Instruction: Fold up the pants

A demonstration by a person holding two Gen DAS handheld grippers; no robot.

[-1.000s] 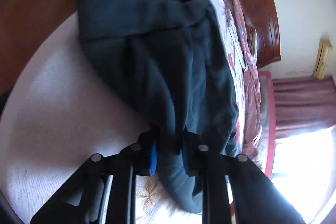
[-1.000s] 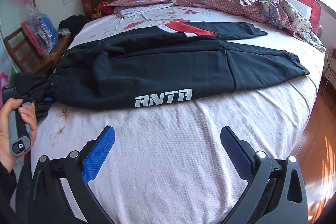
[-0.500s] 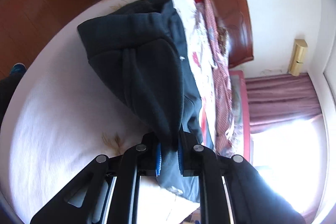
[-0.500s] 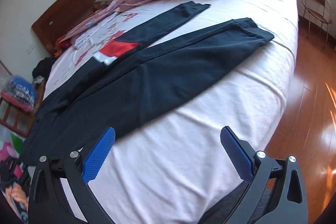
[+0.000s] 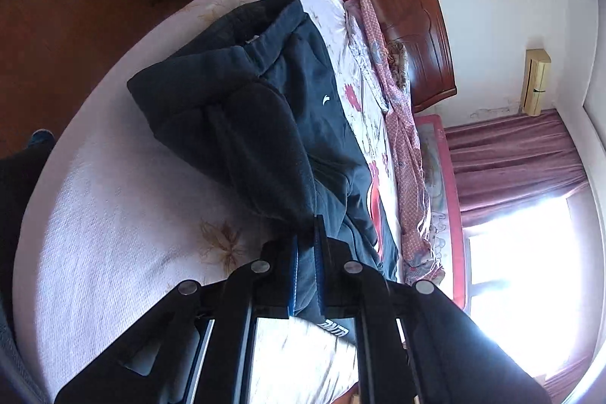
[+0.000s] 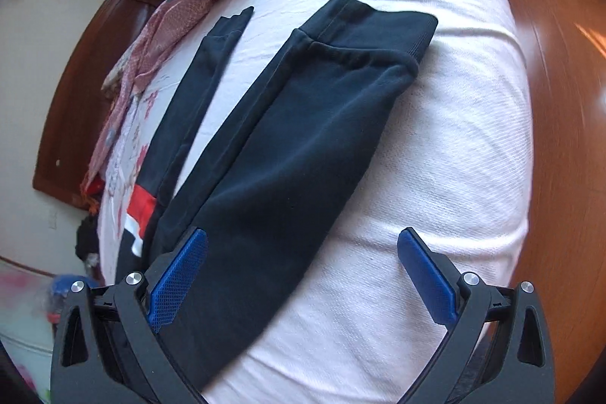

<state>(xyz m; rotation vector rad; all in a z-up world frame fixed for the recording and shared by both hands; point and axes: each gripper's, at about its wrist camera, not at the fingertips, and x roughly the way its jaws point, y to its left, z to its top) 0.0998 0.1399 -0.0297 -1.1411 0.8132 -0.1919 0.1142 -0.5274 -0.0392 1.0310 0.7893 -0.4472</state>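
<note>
Clamping a fold of dark fabric between its blue pads, the left gripper (image 5: 306, 252) holds the pants (image 5: 242, 116) by their waistband end, which rises off the bed (image 5: 113, 214) in a bunched hump. Left of that hump in the left wrist view the pale sheet shows a faded leaf print, and beyond its edge is brown wooden floor. To the right of the lifted cloth, the rest of the pants lies flat, with a small white logo on it. Farther right lies a crumpled pink checked blanket (image 5: 405, 139), then the wooden headboard (image 5: 409, 10) and maroon curtains (image 5: 515, 158) beside a bright window.

In the right wrist view, the right gripper (image 6: 301, 286) hovers with its jaws spread wide and nothing between them. Its left pad is above the nearer pant leg; its right pad is over bare sheet. The legs stretch away from the gripper across the bed, cuffs at the far end, with a second dark garment (image 6: 189, 101) alongside on the left.
</note>
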